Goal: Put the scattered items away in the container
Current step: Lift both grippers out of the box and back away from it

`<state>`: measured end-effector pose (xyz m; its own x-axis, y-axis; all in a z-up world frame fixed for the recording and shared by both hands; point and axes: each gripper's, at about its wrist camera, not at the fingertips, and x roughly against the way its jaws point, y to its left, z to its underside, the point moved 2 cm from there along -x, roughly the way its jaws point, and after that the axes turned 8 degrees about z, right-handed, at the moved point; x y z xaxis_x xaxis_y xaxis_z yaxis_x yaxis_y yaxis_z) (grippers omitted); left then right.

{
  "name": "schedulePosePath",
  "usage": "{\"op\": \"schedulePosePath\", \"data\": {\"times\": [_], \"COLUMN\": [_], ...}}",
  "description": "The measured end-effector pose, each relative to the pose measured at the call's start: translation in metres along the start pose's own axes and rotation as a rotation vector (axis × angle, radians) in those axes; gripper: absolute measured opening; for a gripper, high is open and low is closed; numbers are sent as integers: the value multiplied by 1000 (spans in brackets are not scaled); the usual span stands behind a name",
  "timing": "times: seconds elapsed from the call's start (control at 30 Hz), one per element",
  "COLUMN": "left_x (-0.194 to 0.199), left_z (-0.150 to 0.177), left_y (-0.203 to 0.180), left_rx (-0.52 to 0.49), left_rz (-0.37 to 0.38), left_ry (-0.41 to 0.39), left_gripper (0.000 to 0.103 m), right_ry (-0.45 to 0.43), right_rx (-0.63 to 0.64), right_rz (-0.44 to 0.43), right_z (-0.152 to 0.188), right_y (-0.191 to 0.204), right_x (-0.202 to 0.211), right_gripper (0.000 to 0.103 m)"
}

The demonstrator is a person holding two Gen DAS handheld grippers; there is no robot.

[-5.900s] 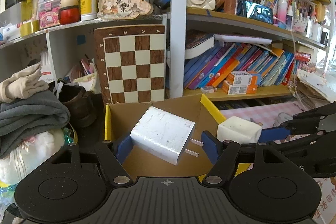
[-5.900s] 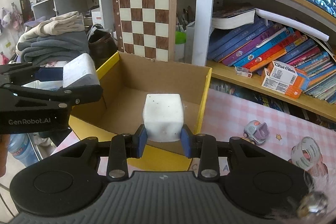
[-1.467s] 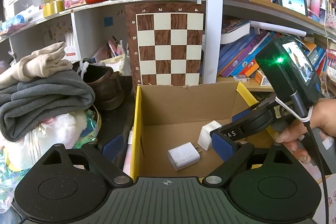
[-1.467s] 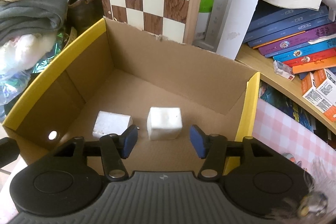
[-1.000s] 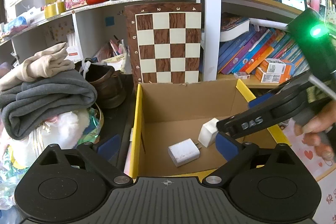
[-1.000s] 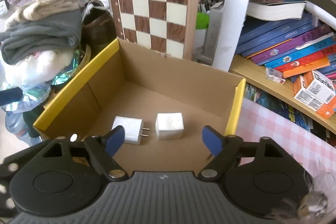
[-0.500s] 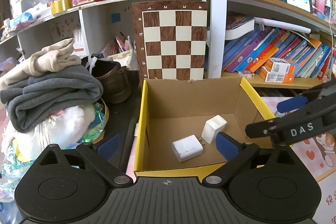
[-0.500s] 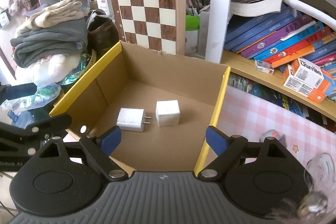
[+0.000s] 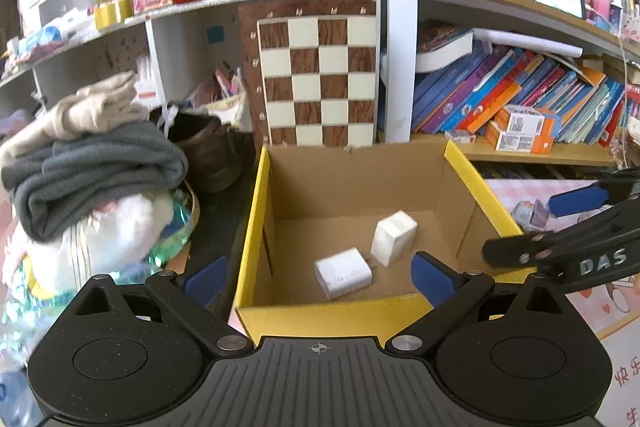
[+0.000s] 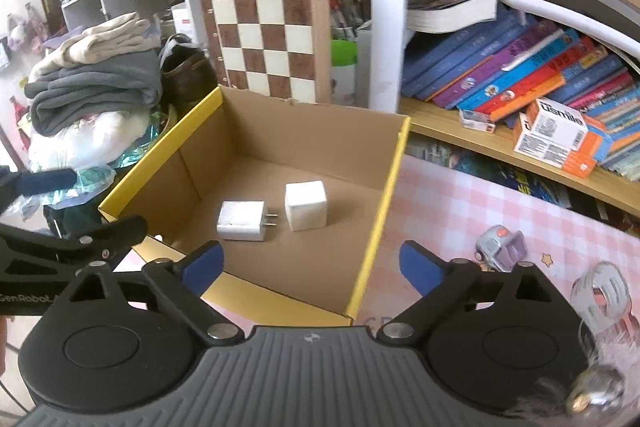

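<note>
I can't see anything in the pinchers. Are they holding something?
No. The left gripper and right gripper are open and empty; the charger and white cube lie in the box.

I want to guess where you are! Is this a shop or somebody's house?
Most likely somebody's home, maybe a study or bedroom corner. Crowded shelves hold leaning books, a chessboard stands against them, and folded clothes are piled beside the cardboard box.

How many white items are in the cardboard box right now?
2: the charger plug lies left on the box floor, the white cube just right of its prongs. Nothing else shows inside.
</note>
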<state>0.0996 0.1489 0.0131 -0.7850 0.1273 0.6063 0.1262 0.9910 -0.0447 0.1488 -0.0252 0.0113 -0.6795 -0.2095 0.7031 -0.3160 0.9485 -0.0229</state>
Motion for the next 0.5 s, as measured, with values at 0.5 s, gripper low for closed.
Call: {"op": "schedulePosePath", "data": {"times": [0.5], "left_x": [2], "left_z": [7], "left_y": [-25], "left_rx": [20], "left_rz": [-57], "left_ry": [22], "left_gripper": [100], "right_ry": [-25], "right_rx": [-29], "right_rz": [30], "right_z": [28], "right_y": [-28], "right_x": [16], "right_gripper": [102]}}
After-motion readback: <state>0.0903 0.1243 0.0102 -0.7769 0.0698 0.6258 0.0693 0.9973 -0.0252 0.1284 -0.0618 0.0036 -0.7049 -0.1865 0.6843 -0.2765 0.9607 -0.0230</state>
